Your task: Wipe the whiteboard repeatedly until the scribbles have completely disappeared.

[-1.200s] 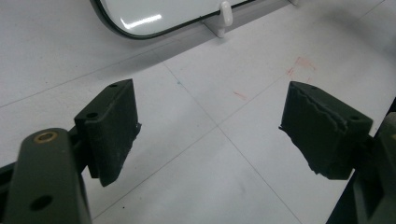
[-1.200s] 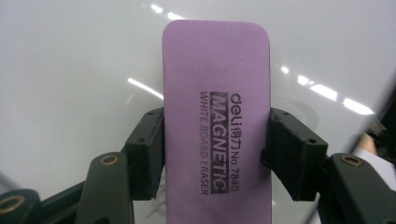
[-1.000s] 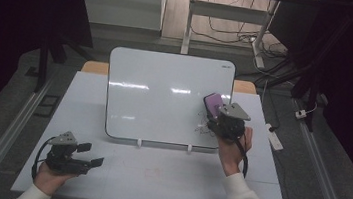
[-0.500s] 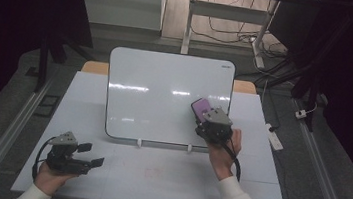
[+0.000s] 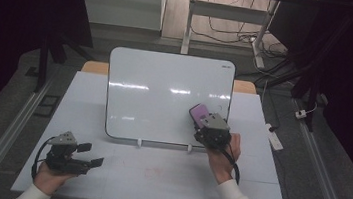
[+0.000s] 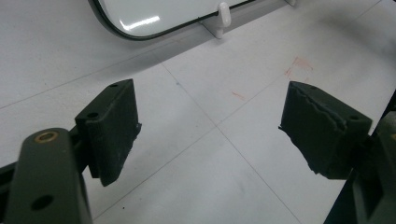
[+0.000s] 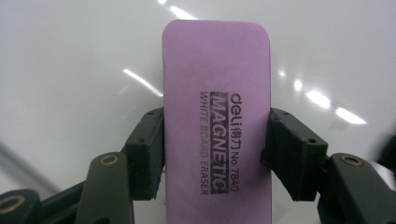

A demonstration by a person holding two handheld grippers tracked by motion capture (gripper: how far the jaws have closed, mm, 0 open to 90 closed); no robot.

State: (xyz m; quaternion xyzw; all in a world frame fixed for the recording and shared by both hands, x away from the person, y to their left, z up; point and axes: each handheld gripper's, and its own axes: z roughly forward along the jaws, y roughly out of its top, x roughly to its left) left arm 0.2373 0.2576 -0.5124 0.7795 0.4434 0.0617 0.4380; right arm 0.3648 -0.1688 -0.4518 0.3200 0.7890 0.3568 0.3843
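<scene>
The purple whiteboard eraser (image 7: 217, 112) sits clamped between the jaws of the right gripper (image 5: 208, 124), the pads pressing on its two long sides about halfway along its length, printed back facing the camera. In the high view the eraser (image 5: 197, 113) is held against the lower right part of the whiteboard (image 5: 166, 85), which leans upright on two small white feet near the middle of the desk (image 5: 120, 178). The board surface around it looks clean and glossy, with only light reflections; no marks can be made out.

The left gripper (image 5: 91, 154) rests near the front left corner of the desk, jaws spread wide with nothing between them, only bare tabletop beyond.

The step in hand looks like wiping the board. To do it well, the eraser's felt face should lie flat on the board, not on an edge, with light, even pressure so the propped board does not tip back or slide on its feet. Long overlapping strokes, parallel to the board's bottom edge, would cover the surface best. The free gripper could steady the board's left edge if it starts to shift.
</scene>
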